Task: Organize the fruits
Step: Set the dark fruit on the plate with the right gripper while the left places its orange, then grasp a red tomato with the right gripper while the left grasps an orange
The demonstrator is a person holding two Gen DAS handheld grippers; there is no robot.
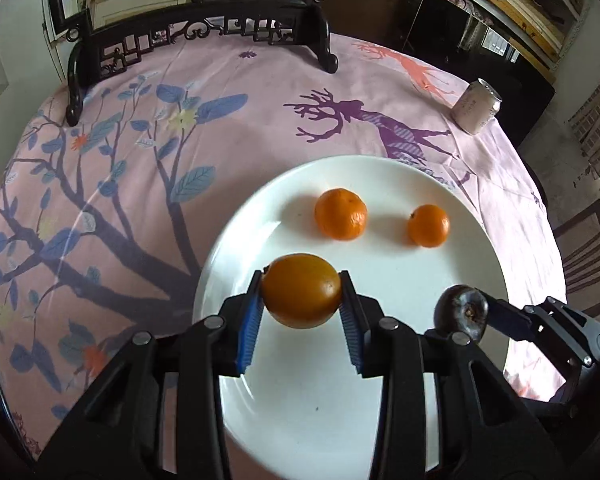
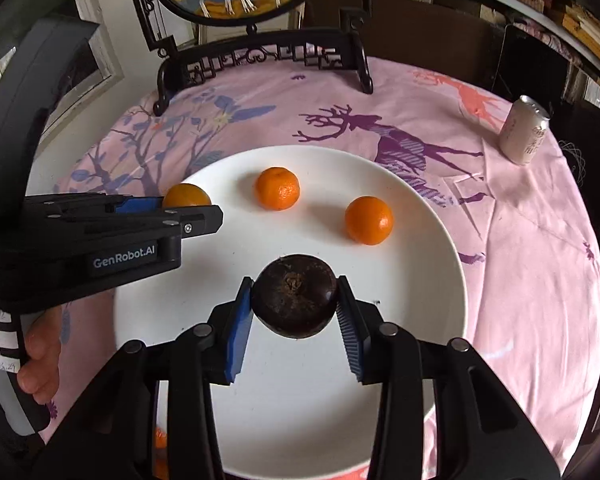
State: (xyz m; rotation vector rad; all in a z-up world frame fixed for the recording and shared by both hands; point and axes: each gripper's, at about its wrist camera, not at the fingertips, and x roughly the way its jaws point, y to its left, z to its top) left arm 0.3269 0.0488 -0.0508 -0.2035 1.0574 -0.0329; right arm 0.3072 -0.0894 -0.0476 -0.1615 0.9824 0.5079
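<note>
Two fruits are clamped above the round white ceramic plate (image 1: 380, 400): left gripper (image 1: 301, 292) pads grip the smooth orange fruit (image 1: 300, 290), right gripper (image 2: 295, 298) pads grip the dark purple-brown round fruit (image 2: 294, 296). Two small mandarins (image 2: 278, 188) lie beyond the fingertips (bare plate directly beneath both).

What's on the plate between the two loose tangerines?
Nothing. In the right wrist view, only bare white plate separates the rear tangerine from the nearer one; they lie apart, not touching.
</note>
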